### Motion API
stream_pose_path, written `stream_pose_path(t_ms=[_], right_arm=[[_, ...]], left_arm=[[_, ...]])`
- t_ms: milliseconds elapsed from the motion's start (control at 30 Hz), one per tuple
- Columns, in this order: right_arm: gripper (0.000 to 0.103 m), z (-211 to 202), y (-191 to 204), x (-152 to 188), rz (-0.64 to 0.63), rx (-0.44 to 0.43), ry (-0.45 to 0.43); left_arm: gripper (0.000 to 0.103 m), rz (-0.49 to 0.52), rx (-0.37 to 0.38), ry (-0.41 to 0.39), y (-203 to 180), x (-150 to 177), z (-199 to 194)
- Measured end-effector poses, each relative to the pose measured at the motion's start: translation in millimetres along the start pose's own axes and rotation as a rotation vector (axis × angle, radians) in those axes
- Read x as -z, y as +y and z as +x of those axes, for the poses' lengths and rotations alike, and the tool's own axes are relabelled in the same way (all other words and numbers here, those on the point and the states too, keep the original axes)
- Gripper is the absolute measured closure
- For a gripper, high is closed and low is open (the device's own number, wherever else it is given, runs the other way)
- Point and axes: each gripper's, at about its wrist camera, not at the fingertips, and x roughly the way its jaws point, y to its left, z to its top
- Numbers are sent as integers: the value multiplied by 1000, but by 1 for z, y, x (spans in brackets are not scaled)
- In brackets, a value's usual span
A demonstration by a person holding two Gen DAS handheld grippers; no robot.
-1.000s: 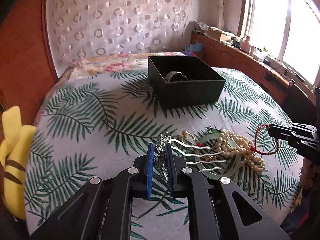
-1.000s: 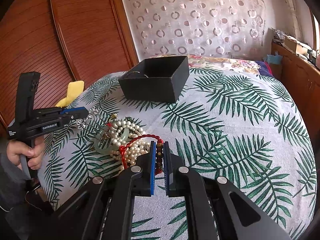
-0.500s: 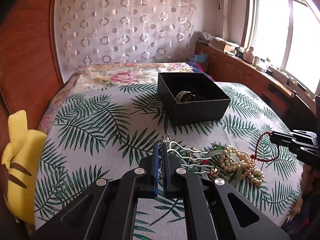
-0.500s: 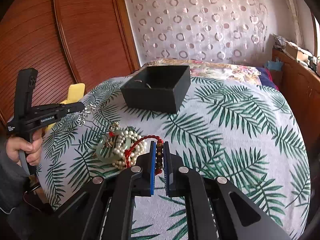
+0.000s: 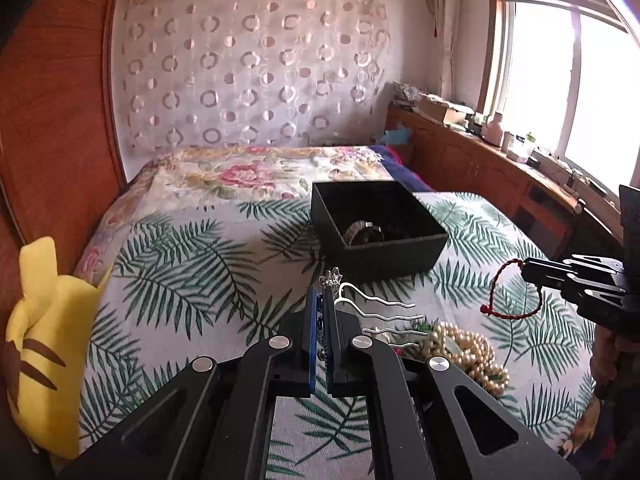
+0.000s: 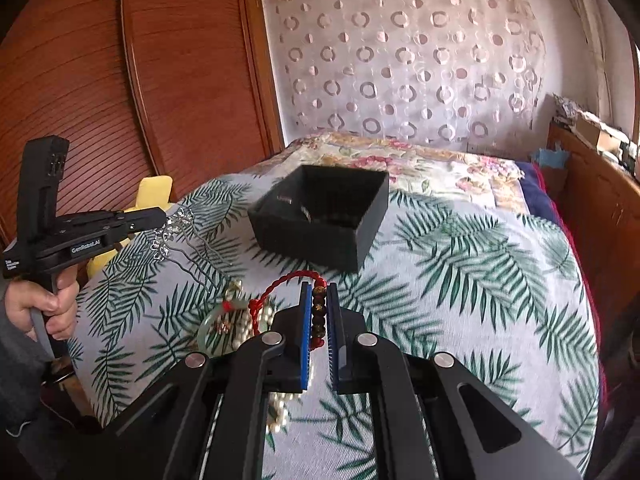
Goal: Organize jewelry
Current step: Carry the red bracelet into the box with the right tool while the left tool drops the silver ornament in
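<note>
Both grippers are up off the bedspread now, each carrying a piece that a second ago lay low by the pile. Left gripper (image 5: 323, 308), lower centre of its own view, has its blue pads nearly together on the ornate head of a silver hair comb (image 5: 376, 312), whose wavy prongs fan out to the right in mid-air. From the right wrist view that same left gripper (image 6: 158, 218) sits at middle left, the comb (image 6: 170, 236) dangling from its tip, sparkly head up and prongs trailing down over the leaf print.

Right gripper (image 6: 319, 312), lower centre of its view, is pinched close on the dark beads of a red cord bracelet (image 6: 294, 284), the red loop arching out to the left of the pads. In the left wrist view the right gripper (image 5: 532, 272) pokes in from the right edge with the red loop (image 5: 516, 296) hanging clear of the cloth.

Black box (image 5: 380, 232) sits open on the palm-leaf bedspread (image 5: 180, 264), centre right and just above the comb, a coiled bracelet inside it. Pearl necklace (image 5: 468, 344) stays heaped on the cloth at lower right, beside a pale green bangle (image 6: 210, 328). Yellow plush toy (image 5: 44, 320) leans at the left edge.
</note>
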Motion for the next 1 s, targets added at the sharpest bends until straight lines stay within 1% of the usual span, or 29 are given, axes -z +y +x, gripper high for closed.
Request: stream_pose_path(t_ms=[267, 400, 533, 700, 967, 1000], right_arm=[[95, 12, 0, -42, -42, 23, -33], [95, 30, -4, -65, -54, 33, -38], [95, 52, -11, -78, -40, 30, -21], [95, 80, -18, -86, -22, 27, 14], [94, 108, -27, -81, 14, 13, 73], [87, 110, -29, -80, 18, 13, 78]], left_arm=[[101, 16, 0, -33, -7, -24, 3], [101, 13, 4, -37, -9, -34, 10], [101, 15, -3, -36, -11, -44, 22], [101, 9, -8, -28, -11, -56, 37], [101, 17, -25, -16, -16, -70, 58], [101, 15, -26, -15, -16, -72, 61]])
